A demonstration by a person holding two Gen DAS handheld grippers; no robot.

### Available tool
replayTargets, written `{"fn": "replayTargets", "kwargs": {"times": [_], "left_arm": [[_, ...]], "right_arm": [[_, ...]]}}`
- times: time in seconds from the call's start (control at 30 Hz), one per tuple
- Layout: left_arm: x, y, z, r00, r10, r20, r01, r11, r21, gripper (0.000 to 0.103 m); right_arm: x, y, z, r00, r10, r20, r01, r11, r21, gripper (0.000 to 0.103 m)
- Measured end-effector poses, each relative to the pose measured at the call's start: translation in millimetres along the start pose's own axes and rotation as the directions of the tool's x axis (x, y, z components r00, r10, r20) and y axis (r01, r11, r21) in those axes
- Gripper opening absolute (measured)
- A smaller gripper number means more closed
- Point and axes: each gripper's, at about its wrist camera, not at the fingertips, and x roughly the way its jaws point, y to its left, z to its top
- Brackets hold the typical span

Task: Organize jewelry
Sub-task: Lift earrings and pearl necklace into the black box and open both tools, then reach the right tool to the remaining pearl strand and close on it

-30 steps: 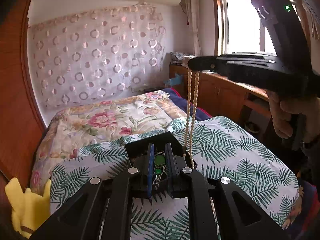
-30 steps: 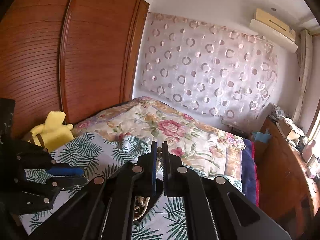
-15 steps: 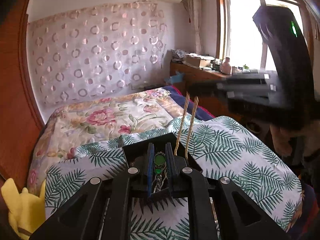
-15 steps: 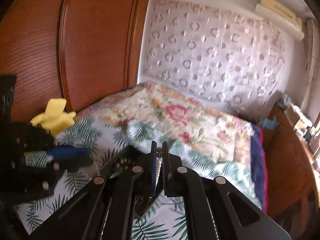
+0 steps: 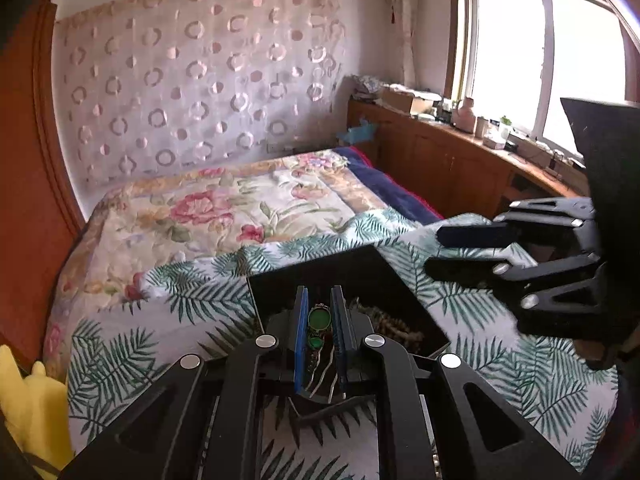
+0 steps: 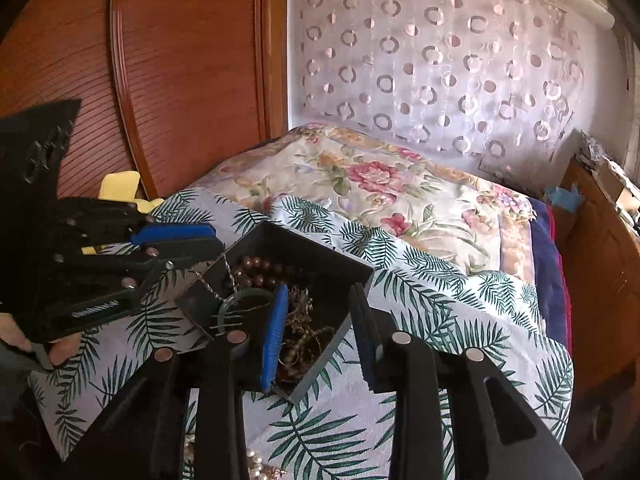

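Observation:
A black jewelry box (image 6: 304, 248) sits on the palm-leaf cloth (image 6: 432, 280) and holds brown beads (image 6: 256, 268), a tangled gold chain (image 6: 304, 320) and a dark bangle. It also shows in the left wrist view (image 5: 340, 276). My left gripper (image 5: 319, 320) is shut on a green-stone pendant (image 5: 319, 318) with a silver chain (image 6: 216, 288) that hangs over the box. My right gripper (image 6: 320, 320) is open and empty just above the box. It also shows in the left wrist view (image 5: 460, 252).
The cloth lies over a bed with a floral quilt (image 5: 224, 216). A yellow plush toy (image 5: 28, 408) sits at the bed's left. Loose pearls (image 6: 256, 464) lie on the cloth near me. A wooden wardrobe (image 6: 160, 80) stands left, a wooden counter (image 5: 460, 160) under the window right.
My right gripper has come down over the box and opened. The long beige bead necklace it held now no longer hangs from it. My left gripper still holds the pendant.

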Motion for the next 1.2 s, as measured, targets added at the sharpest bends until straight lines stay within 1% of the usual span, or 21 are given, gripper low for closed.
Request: {"fn": "replayTargets", "kwargs": {"times": [0.1, 0.13, 0.17, 0.3, 0.33, 0.4, 0.47, 0.63, 0.77, 0.93, 1.07, 1.13, 1.17, 1.2], "left_arm": [[8.8, 1.6, -6.4, 1.000, 0.001, -0.030, -0.001, 1.000, -0.007, 0.011], [10.2, 1.6, -8.3, 0.999, 0.003, -0.037, -0.003, 1.000, -0.008, 0.013], [10.4, 1.5, -10.4, 0.999, 0.008, -0.039, -0.008, 1.000, -0.010, 0.020], [3.3, 1.6, -17.3, 0.999, 0.015, -0.029, -0.015, 1.000, -0.008, 0.033], [-0.5, 1.0, -19.5, 0.999, 0.019, -0.025, -0.020, 1.000, -0.008, 0.039], [-8.2, -0.5, -24.2, 1.000, 0.021, -0.018, -0.021, 1.000, -0.009, 0.042], [-15.9, -4.1, -31.7, 1.000, 0.016, -0.015, -0.016, 1.000, -0.007, 0.048], [-28.6, -15.3, -52.8, 1.000, 0.012, -0.023, -0.012, 1.000, 0.010, 0.053], [-38.7, -22.6, -72.6, 1.000, -0.002, -0.030, 0.002, 1.000, -0.001, 0.057], [-47.6, -29.6, -91.8, 0.999, -0.015, -0.039, 0.015, 1.000, -0.013, 0.061], [-48.1, -34.0, -105.8, 0.998, -0.024, -0.059, 0.023, 1.000, -0.014, 0.062], [-47.9, -34.8, -110.7, 0.997, -0.026, -0.067, 0.025, 1.000, -0.013, 0.062], [-47.7, -34.6, -112.2, 0.997, -0.026, -0.070, 0.025, 1.000, -0.013, 0.062], [-47.6, -34.2, -114.5, 0.997, -0.027, -0.073, 0.026, 1.000, -0.015, 0.062]], "right_arm": [[-5.0, 0.4, -5.5, 1.000, -0.001, 0.005, 0.001, 1.000, 0.006, 0.035], [-7.8, 1.7, -8.4, 1.000, 0.001, 0.009, -0.001, 1.000, 0.006, 0.035], [-9.6, 1.3, -9.8, 1.000, 0.004, 0.011, -0.004, 1.000, 0.005, 0.035], [-21.9, 8.9, -26.1, 1.000, 0.019, 0.021, -0.019, 1.000, 0.006, 0.035], [-25.0, 10.7, -31.1, 1.000, 0.022, 0.021, -0.023, 1.000, 0.010, 0.035], [-31.3, 15.6, -43.4, 0.999, 0.037, 0.017, -0.038, 0.999, 0.017, 0.035], [-36.8, 22.5, -59.0, 0.999, 0.052, 0.006, -0.052, 0.999, 0.016, 0.035], [-43.2, 37.8, -93.0, 0.996, 0.078, -0.039, -0.077, 0.997, 0.020, 0.034], [-42.2, 52.9, -122.2, 0.991, 0.093, -0.095, -0.093, 0.996, 0.007, 0.034], [-35.0, 62.6, -140.7, 0.984, 0.093, -0.150, -0.095, 0.995, -0.008, 0.034], [-27.5, 67.0, -145.4, 0.980, 0.081, -0.179, -0.087, 0.996, -0.024, 0.034], [-26.4, 69.0, -144.0, 0.983, 0.059, -0.176, -0.068, 0.997, -0.041, 0.031], [-26.2, 69.6, -143.3, 0.983, 0.050, -0.177, -0.059, 0.997, -0.045, 0.026], [-26.3, 69.8, -142.9, 0.984, 0.034, -0.175, -0.043, 0.998, -0.050, 0.017]]}}
